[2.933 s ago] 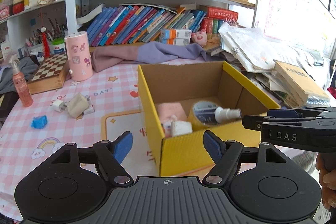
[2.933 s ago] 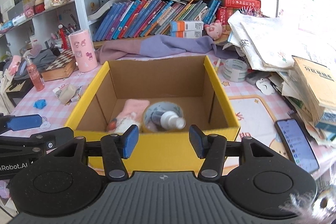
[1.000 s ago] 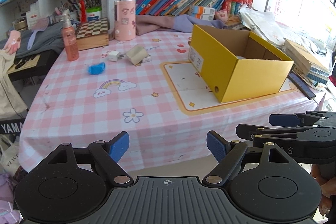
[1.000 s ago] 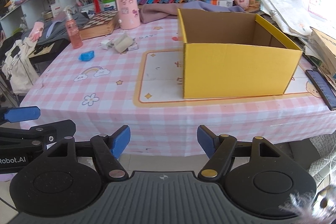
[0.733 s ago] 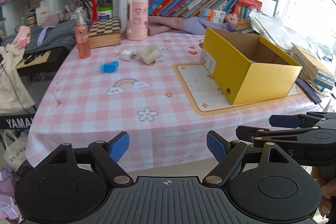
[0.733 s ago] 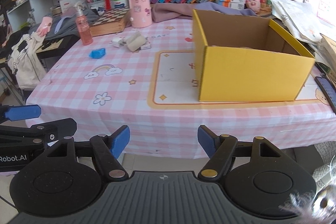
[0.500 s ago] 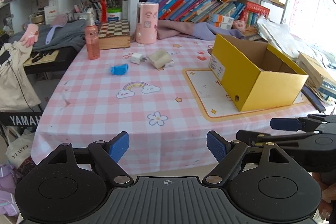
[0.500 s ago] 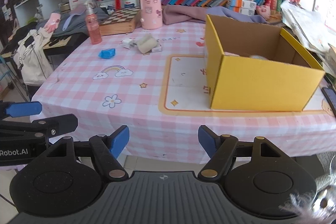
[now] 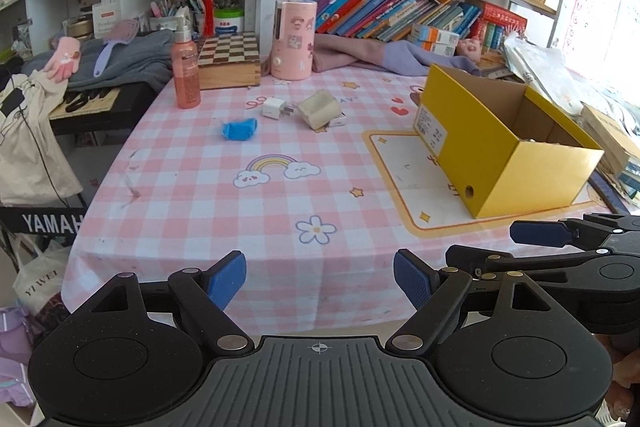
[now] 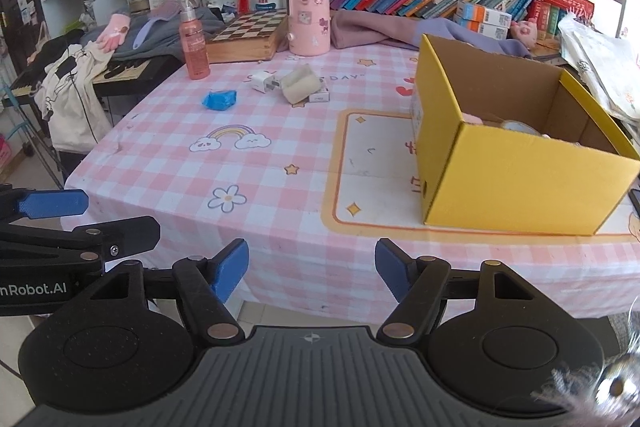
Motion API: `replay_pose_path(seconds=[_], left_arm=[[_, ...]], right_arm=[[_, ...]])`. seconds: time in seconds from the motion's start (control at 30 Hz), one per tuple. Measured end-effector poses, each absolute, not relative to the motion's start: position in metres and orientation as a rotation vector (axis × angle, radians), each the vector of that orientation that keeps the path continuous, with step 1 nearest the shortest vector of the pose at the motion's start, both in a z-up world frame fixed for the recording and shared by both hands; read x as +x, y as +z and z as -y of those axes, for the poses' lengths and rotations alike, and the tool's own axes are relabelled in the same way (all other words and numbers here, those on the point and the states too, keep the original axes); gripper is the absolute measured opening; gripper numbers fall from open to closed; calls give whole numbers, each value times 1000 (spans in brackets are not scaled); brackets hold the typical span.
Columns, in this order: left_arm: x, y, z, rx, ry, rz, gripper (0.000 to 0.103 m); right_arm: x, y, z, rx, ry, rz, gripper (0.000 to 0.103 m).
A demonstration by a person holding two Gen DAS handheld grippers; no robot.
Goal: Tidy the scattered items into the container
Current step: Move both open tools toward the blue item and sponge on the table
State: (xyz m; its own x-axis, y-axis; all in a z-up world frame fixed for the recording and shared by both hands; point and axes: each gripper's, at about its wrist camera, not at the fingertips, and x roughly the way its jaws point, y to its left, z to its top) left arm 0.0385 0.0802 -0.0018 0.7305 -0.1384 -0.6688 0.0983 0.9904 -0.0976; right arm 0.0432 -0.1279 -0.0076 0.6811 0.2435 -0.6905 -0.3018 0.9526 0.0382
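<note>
Left claw (image 9: pixel 320 281) and right claw (image 10: pixel 312 269) both spread wide, gripping nothing, off the table's (image 9: pixel 192 195) near edge. Yellow box (image 10: pixel 520 167) ahead to the right. Far ahead left: blue wrapper (image 9: pixel 239 129), white charger (image 9: pixel 274 107), tan roll (image 9: pixel 318 109), close together.

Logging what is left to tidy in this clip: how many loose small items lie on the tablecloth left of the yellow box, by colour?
Blue: 1, crumpled blue item
White: 2, charger plug and small flat box
Beige: 1, tape roll
Total: 4
</note>
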Motion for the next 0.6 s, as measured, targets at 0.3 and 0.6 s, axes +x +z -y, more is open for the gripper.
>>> replay_pose_path(seconds=[0.3, 0.6], left_arm=[[75, -4, -89, -52, -104, -735, 83], [121, -6, -95, -47, -83, -739, 83]], right_arm=[[84, -9, 117, -87, 328, -757, 68], [137, -12, 108, -76, 336, -771, 68]])
